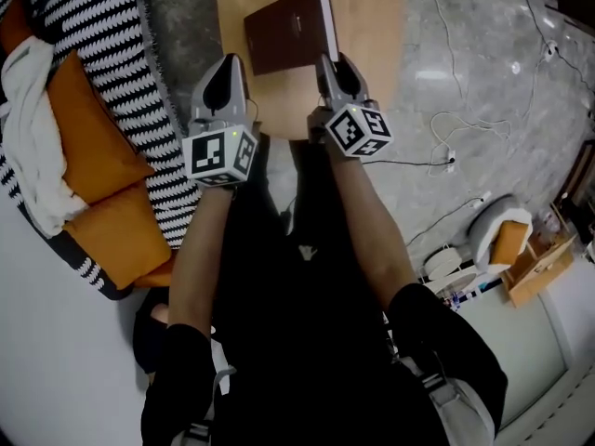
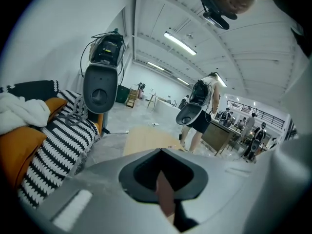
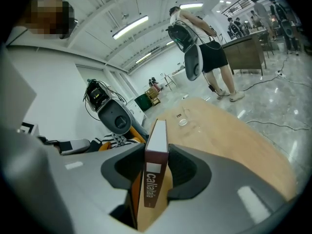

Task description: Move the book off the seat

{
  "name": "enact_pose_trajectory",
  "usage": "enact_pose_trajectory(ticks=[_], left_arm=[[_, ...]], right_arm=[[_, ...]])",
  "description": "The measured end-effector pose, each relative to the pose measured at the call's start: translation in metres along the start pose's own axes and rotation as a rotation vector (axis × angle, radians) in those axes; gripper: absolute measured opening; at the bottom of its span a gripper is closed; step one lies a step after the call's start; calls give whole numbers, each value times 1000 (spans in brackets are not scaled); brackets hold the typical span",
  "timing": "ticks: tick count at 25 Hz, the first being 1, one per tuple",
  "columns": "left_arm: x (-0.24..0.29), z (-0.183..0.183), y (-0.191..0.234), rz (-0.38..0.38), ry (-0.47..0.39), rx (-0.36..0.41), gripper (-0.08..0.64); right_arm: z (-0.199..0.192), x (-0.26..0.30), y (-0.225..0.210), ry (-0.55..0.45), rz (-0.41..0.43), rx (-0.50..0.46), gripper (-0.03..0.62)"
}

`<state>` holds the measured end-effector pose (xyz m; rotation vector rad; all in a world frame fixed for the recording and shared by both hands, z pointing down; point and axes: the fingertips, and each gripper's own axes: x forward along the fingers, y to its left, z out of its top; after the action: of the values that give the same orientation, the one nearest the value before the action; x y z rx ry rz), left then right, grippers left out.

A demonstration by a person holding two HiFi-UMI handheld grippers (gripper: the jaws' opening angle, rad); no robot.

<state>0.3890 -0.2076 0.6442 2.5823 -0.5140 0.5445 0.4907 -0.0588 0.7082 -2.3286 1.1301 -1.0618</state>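
Ahead, both forearms reach out side by side, tongs tipped slightly down. The left gripper (image 1: 226, 68), jaws drawn together, sits just beside the book (image 1: 288, 28). The book lies flat over the wooden table (image 1: 372, 26), cover up, with its spine toward the person and running left to right. The right gripper (image 1: 333, 63) clamps its near right corner.

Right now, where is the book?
In the head view the book is at top centre, over the wooden table, with the striped sofa to its left. The right gripper is shut on its near right corner.
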Motion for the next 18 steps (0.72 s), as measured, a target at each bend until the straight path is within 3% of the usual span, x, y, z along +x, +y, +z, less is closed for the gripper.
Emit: enact_pose_trajectory(ticks=[18], left_arm=[[23, -47, 10, 16, 31, -23, 6]], right_arm=[[-37, 15, -51, -8, 75, 50, 170]])
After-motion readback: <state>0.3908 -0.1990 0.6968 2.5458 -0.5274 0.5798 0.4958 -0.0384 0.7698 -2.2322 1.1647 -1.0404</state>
